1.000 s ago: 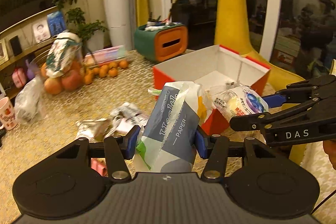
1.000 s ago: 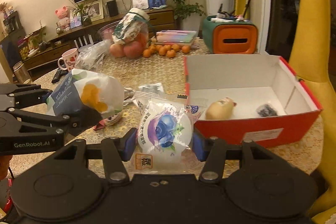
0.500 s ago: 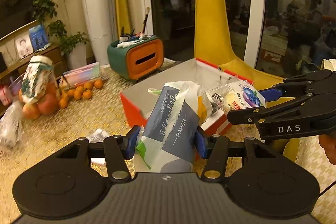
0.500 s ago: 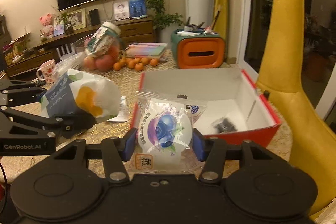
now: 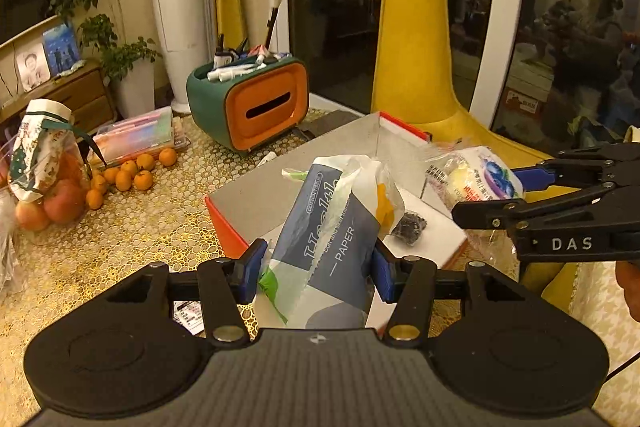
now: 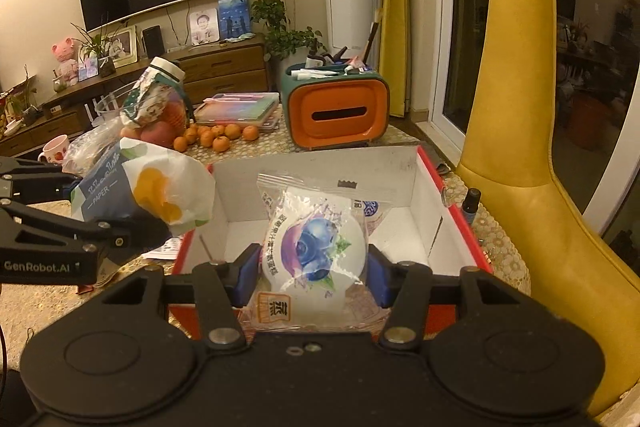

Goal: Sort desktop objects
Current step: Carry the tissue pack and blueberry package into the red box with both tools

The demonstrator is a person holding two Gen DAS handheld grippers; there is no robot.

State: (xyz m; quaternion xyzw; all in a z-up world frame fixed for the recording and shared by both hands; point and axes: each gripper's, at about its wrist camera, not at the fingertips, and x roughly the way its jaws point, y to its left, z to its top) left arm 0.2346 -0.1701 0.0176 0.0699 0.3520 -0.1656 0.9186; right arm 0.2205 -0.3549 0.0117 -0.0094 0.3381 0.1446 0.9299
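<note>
My left gripper (image 5: 316,273) is shut on a blue and white tissue paper pack (image 5: 332,243) and holds it over the near left edge of the open red box (image 5: 224,219). The pack also shows in the right wrist view (image 6: 140,195). My right gripper (image 6: 314,277) is shut on a wrapped blueberry snack packet (image 6: 314,247) and holds it above the box (image 6: 460,223). In the left wrist view the packet (image 5: 476,179) hangs over the box's right side. A small dark item (image 5: 410,225) lies on the box's white floor.
A green and orange tissue holder (image 6: 338,107) with pens stands behind the box. Small oranges (image 5: 128,177), apples and a bagged jar (image 5: 38,147) lie at the left. A small dark bottle (image 6: 472,203) stands right of the box, before a yellow chair (image 6: 536,155).
Both grippers have moved forward with their loads and now hang over the red box. The box looks nearer and fills more of both views.
</note>
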